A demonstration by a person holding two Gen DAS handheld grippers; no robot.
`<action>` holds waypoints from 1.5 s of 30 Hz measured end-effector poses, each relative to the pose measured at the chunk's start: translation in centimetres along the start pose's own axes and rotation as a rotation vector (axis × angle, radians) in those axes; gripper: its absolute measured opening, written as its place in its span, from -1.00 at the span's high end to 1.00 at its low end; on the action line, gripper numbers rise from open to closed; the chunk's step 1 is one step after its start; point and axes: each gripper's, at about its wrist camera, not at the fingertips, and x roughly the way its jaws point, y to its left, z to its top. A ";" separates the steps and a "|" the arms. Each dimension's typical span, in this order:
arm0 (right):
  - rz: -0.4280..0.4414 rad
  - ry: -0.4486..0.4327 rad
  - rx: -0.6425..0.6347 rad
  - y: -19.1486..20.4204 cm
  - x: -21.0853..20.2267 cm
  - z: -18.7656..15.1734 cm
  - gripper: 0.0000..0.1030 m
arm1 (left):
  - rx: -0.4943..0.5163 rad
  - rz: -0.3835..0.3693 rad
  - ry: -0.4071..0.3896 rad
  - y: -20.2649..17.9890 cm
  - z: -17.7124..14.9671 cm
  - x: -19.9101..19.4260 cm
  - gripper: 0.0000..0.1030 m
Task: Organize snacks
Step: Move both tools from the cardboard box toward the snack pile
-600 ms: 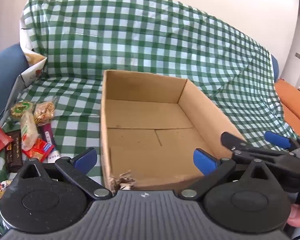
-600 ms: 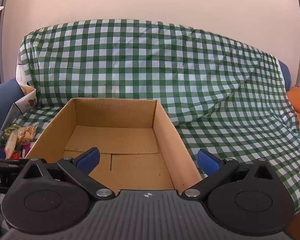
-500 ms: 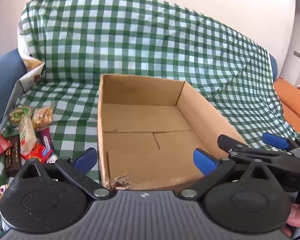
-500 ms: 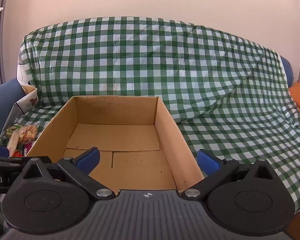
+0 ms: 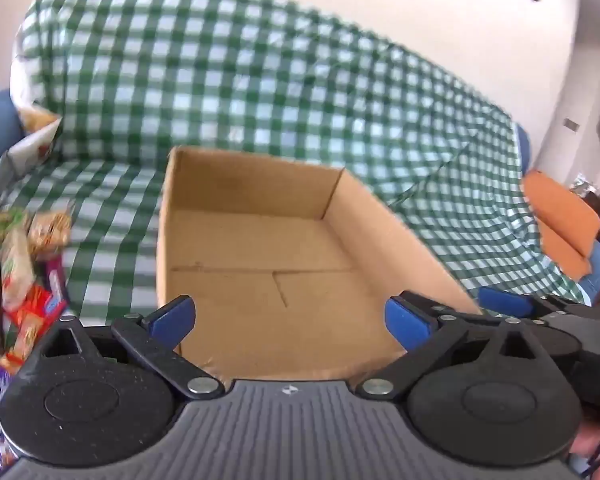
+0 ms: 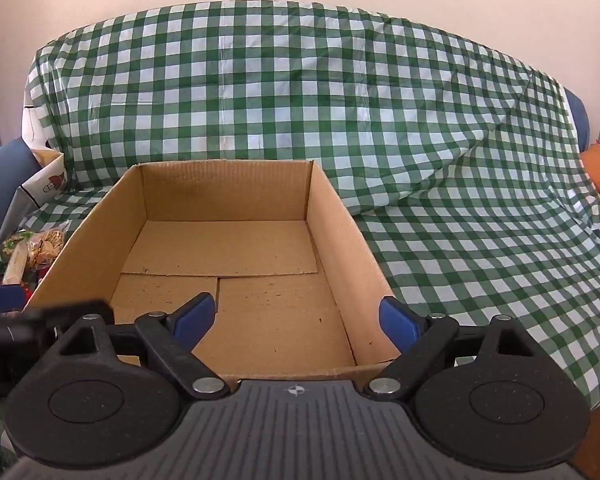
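- Cardboard box (image 6: 236, 248) sits open-topped on the checked cloth (image 6: 440, 152); interior bare, near rim ragged.
- Snack packets (image 5: 24, 264) lie heaped left of the box, clear of its left wall.
- Left tool (image 5: 288, 320) spread, pinching nothing.
- Right tool (image 6: 296, 320) spread, pinching nothing, poised above the near rim.

Both rigs look the same: the left gripper (image 5: 286, 318) and right gripper (image 6: 296, 320) each have a grey ribbed body with a tiny round crosshair mark at the centre, two big black textured discs either side, and black link arms pinned with silver screws, each disc housing rising to a peak with a triangular cutout. The fingers (image 5: 171, 317) end in bright blue pads (image 6: 396, 322) on black carriers, with smaller silver screws on top. In the left wrist view, the other gripper's black frame and blue pads show at the right edge.
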 end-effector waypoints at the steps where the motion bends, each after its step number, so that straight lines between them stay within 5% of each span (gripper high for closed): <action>1: -0.003 0.001 -0.005 0.0 0.0 0.0 -0.73 | 0.018 0.008 0.000 -0.3 0.0 0.0 -0.97; 45: -0.014 -0.028 0.015 0.0 0.1 -0.3 -0.67 | 0.015 -0.021 0.052 -0.2 -0.5 0.2 -0.95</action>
